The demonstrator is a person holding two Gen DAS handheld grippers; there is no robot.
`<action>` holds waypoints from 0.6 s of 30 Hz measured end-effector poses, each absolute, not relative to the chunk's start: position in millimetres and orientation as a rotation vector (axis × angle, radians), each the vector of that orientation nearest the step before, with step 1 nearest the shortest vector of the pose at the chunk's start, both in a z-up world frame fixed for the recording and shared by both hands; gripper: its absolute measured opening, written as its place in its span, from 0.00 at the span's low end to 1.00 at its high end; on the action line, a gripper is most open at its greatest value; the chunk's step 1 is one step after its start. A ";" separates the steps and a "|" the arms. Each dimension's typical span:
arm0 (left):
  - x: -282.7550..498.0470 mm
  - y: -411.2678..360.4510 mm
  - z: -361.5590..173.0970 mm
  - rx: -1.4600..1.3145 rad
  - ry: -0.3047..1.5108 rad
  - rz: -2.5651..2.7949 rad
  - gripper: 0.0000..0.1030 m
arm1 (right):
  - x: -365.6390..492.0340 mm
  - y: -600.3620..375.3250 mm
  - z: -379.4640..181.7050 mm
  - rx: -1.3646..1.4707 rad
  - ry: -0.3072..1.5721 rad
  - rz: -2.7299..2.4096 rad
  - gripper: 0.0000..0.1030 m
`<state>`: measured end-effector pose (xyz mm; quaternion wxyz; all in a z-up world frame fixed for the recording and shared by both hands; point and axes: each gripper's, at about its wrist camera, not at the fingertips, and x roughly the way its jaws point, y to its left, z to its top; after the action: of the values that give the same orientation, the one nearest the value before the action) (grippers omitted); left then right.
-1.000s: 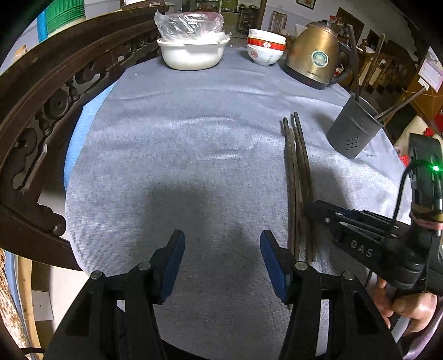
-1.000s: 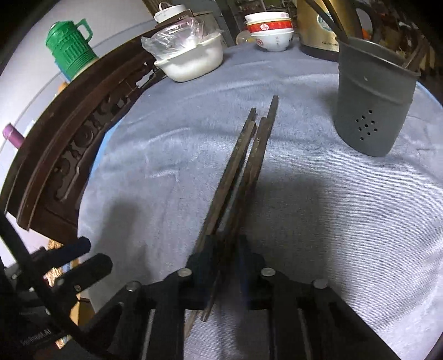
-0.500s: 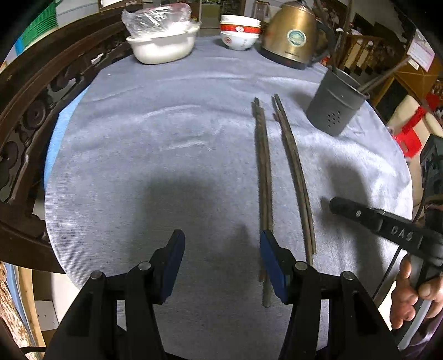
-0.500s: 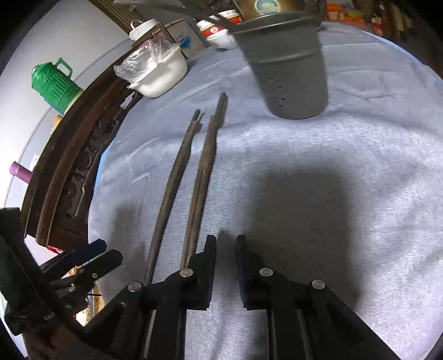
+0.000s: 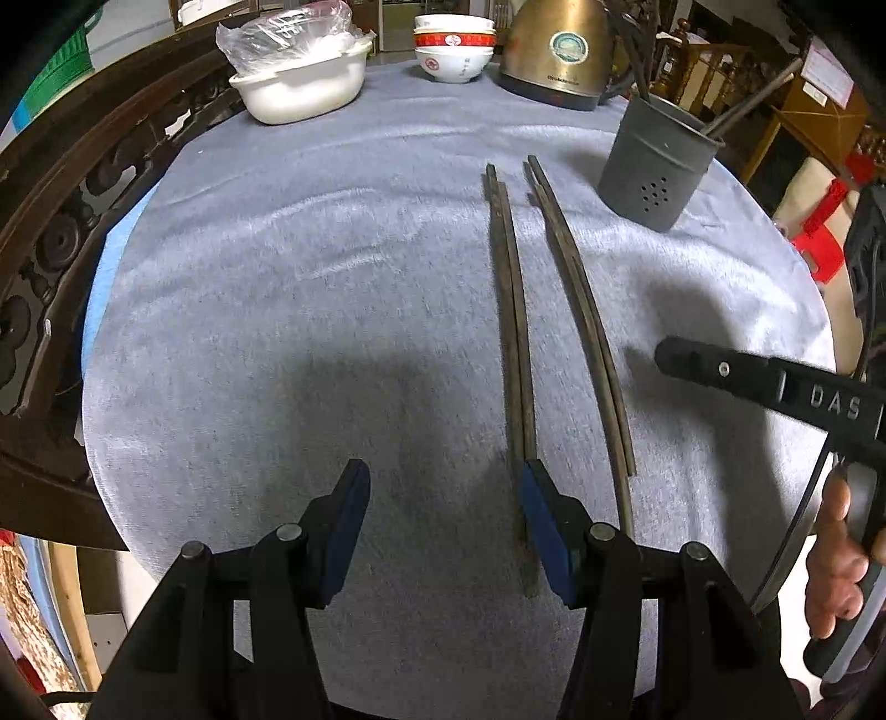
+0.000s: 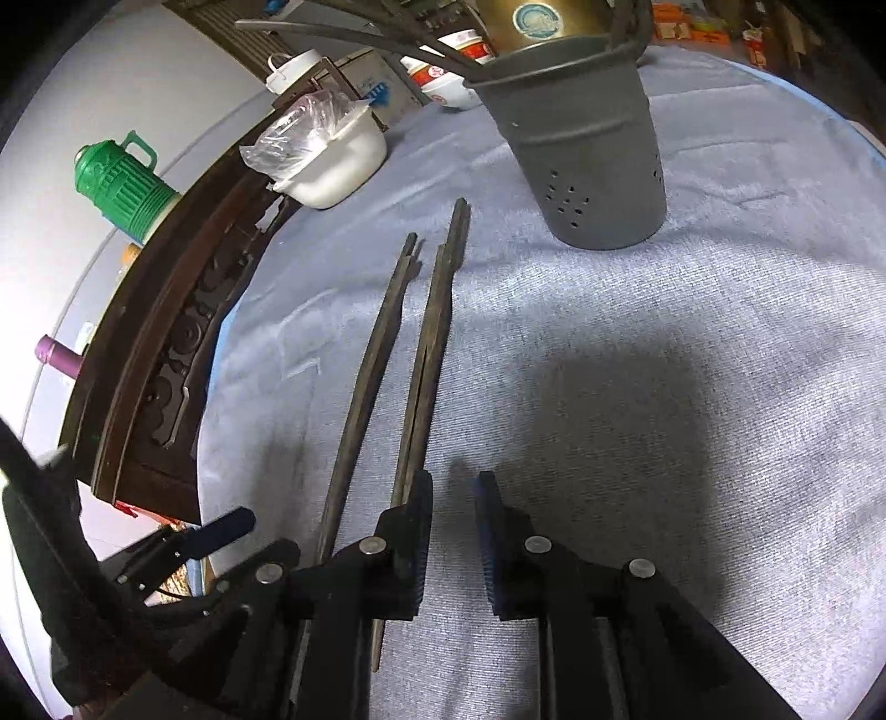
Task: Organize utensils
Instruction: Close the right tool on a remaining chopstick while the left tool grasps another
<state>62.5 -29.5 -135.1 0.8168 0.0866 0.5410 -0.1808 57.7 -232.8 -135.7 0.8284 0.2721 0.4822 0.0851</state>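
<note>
Two pairs of dark chopsticks lie side by side on the grey cloth [image 5: 277, 310], running near to far: a left pair [image 5: 512, 310] and a right pair [image 5: 581, 310]. Far right of them stands the grey holder [image 5: 656, 166] with utensils in it. The right gripper [image 6: 451, 493] reads "DAS" on its side in the left view; its fingers are narrowly parted and empty, the left finger [image 6: 412, 531] over the right pair's near end. The left gripper [image 5: 443, 498] is spread wide, empty, its right finger [image 5: 545, 520] over the left pair. The kettle [image 5: 556, 50] carries a round label, unreadable.
</note>
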 end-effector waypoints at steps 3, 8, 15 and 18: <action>63.6 -21.9 -141.6 0.153 1.177 -0.378 0.56 | 59.2 -225.6 -133.0 0.552 1.030 0.201 0.19; 67.9 -6.5 -144.8 0.112 1.178 -0.350 0.52 | 60.6 -213.0 -135.7 0.521 1.048 0.229 0.19; 63.0 -5.2 -138.4 0.096 1.171 -0.402 0.52 | 60.5 -194.4 -141.9 0.399 1.070 0.200 0.17; 55.8 -16.4 -138.1 0.127 1.163 -0.437 0.52 | 60.3 -187.9 -139.7 0.333 1.063 0.175 0.14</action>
<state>55.8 -16.4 -138.1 0.8115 0.0593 0.5443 -0.2044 60.3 -187.9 -139.7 0.8453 0.1577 0.5037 0.0830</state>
